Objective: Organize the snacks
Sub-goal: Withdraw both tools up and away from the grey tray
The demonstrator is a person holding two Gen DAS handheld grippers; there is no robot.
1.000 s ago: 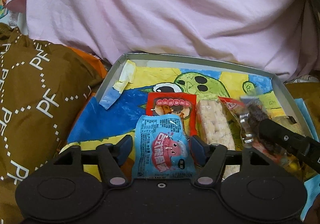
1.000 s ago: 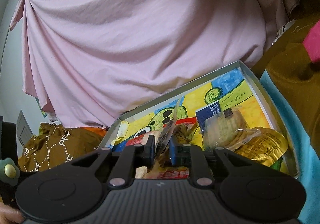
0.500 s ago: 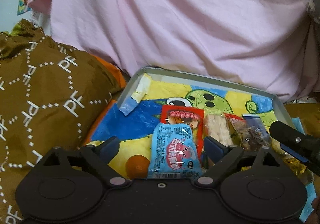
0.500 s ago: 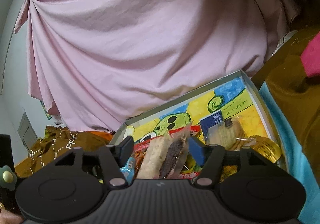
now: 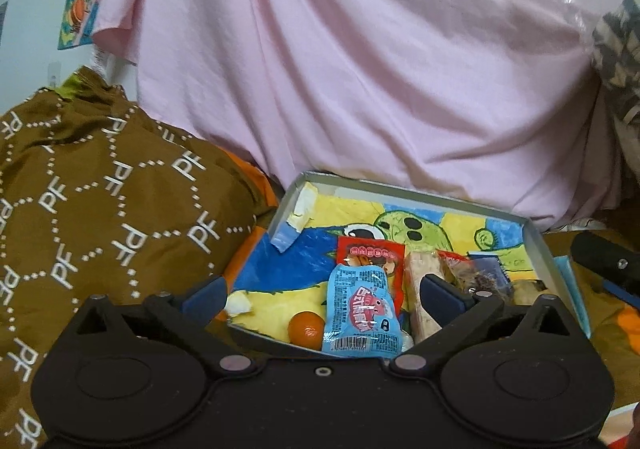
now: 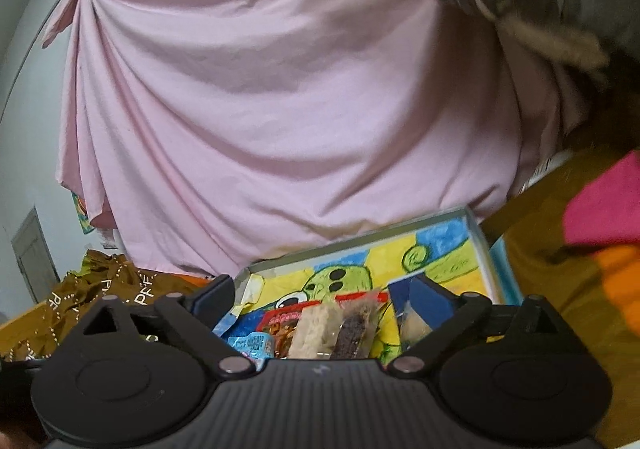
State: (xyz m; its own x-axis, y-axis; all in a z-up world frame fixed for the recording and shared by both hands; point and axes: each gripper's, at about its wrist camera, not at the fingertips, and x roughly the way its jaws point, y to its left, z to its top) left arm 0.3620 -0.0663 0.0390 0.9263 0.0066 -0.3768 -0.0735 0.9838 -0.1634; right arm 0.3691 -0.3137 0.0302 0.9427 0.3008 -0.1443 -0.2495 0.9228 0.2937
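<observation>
A shallow box (image 5: 400, 191) with a painted cartoon floor holds the snacks. In it lie a blue packet (image 5: 362, 313), a red packet (image 5: 370, 255), a pale cracker packet (image 5: 420, 277), a dark snack in clear wrap (image 5: 476, 277) and an orange ball (image 5: 306, 329). My left gripper (image 5: 322, 297) hovers at the box's near edge, jaws opening wide, touching nothing. One finger (image 5: 604, 263) of the right gripper shows at the right. In the right wrist view my right gripper (image 6: 322, 295) is also opening, above the cracker packet (image 6: 316, 333) and dark snack (image 6: 354, 329), gripping neither.
A brown cloth printed with white letters (image 5: 100, 209) is heaped left of the box. A pink sheet (image 5: 340, 69) hangs behind it. Bright pink and orange cloth (image 6: 604, 209) lies to the right. A turquoise surface (image 5: 568, 277) edges the box's right side.
Both grippers opened wide and drew back and up from the box. The right one let go of the clear-wrapped dark snack; the blue packet lies free in front of the left one.
</observation>
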